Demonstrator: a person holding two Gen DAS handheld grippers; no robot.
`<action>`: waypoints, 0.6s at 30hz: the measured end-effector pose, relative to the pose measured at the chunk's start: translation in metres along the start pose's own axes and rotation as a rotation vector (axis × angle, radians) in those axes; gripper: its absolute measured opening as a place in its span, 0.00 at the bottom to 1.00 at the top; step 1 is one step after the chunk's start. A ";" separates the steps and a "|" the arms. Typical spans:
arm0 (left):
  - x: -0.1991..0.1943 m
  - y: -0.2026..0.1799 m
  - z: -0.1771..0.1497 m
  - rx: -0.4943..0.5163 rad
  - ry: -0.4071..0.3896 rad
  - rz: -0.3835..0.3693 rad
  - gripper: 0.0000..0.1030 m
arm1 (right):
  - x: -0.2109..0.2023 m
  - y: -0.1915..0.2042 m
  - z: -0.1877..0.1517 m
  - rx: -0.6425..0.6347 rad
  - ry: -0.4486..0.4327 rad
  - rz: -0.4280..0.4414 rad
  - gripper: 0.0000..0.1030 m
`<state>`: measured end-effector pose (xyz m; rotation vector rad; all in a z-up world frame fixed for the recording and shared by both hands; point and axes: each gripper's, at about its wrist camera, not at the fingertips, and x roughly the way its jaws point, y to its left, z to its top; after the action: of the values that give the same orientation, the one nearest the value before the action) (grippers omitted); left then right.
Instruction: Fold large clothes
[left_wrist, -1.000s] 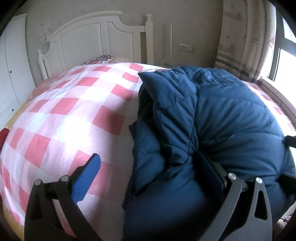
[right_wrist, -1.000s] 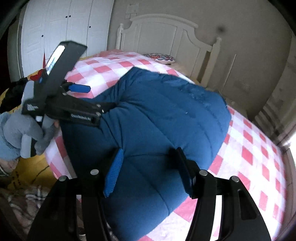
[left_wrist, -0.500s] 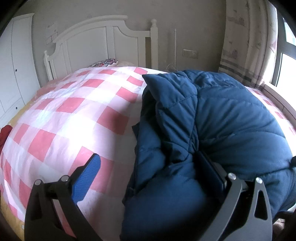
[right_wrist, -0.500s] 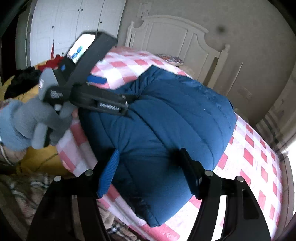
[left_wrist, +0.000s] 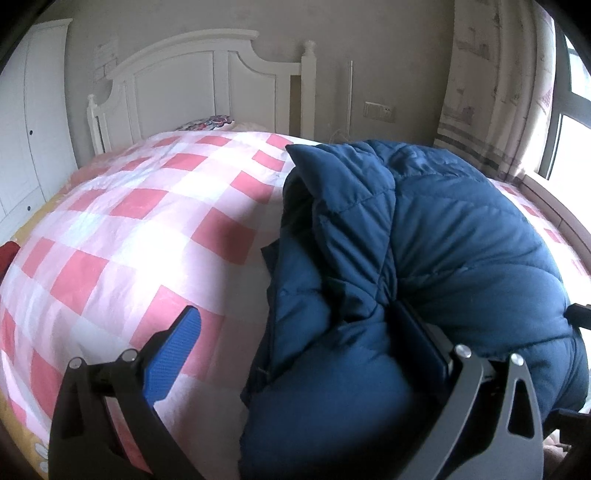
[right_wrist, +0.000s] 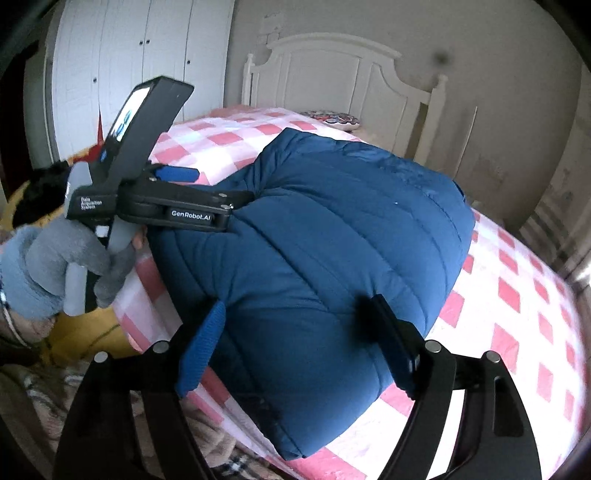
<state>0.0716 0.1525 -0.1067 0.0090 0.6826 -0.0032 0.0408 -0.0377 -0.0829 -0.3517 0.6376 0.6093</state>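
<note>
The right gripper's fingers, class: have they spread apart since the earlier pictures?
Yes. The right gripper has just been opening; its fingers now stand wider across the puffy navy quilted jacket lying between them.

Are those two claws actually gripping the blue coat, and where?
The right claw has just been opening; the blue coat bulges between its pads, seemingly released. The left claw stands open astride the coat's edge, gripping nothing.

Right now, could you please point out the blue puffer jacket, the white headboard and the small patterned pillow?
blue puffer jacket (right_wrist: 332, 236): right wrist view, quilted top panel.
white headboard (left_wrist: 192, 81): left wrist view, middle panel.
patterned pillow (left_wrist: 207, 122): left wrist view, its visible top.
</note>
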 end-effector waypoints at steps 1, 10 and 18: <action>0.000 0.000 0.000 0.001 0.000 0.003 0.98 | 0.000 0.000 0.000 -0.002 0.000 -0.001 0.74; -0.024 0.040 0.015 -0.108 0.083 -0.286 0.98 | -0.025 -0.024 0.006 0.132 -0.030 0.122 0.78; 0.039 0.098 0.017 -0.435 0.346 -0.604 0.98 | -0.012 -0.103 -0.024 0.591 0.023 0.272 0.91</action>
<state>0.1128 0.2499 -0.1175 -0.6270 0.9989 -0.4419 0.0868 -0.1339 -0.0803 0.2851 0.8609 0.6443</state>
